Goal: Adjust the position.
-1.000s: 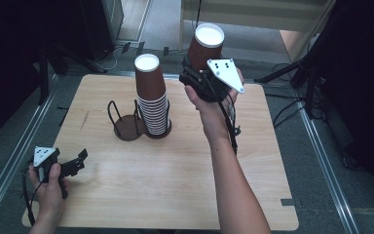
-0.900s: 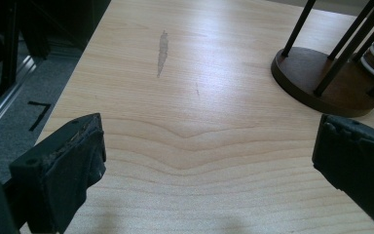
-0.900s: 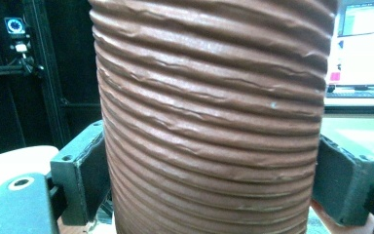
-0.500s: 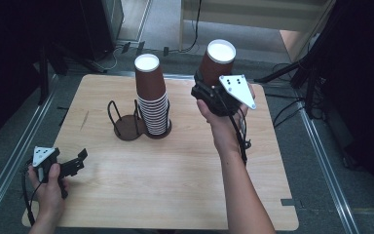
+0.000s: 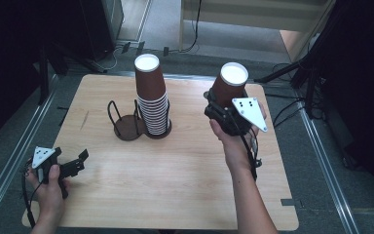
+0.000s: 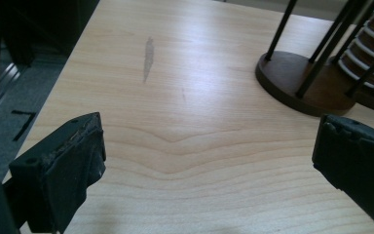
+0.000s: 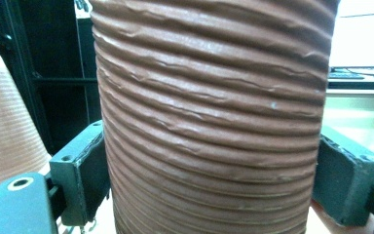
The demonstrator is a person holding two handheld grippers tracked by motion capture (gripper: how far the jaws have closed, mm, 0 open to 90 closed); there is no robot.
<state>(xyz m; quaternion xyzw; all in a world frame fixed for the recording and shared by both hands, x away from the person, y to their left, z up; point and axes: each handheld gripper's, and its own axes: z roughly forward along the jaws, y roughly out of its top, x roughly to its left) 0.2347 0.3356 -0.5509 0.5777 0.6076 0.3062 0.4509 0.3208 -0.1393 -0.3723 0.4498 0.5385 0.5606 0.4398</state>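
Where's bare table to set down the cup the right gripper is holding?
The right gripper clamps a ribbed brown paper cup above the wooden table. Bare wood: the wide front middle between both hands, and the right edge strip below the cup. Crowded: back centre, where the stack of brown cups and the black wire holder stand. The left gripper occupies the front-left corner.

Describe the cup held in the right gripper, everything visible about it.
The cup is brown with a ribbed, corrugated wall that looks like paper; in the high view its upward-facing end is a white disc. It is lifted off the table, tilted slightly, to the right of the cup stack. The right gripper is shut on it, one black jaw pressed against each side of its wall, low on the body. Nothing else touches it.
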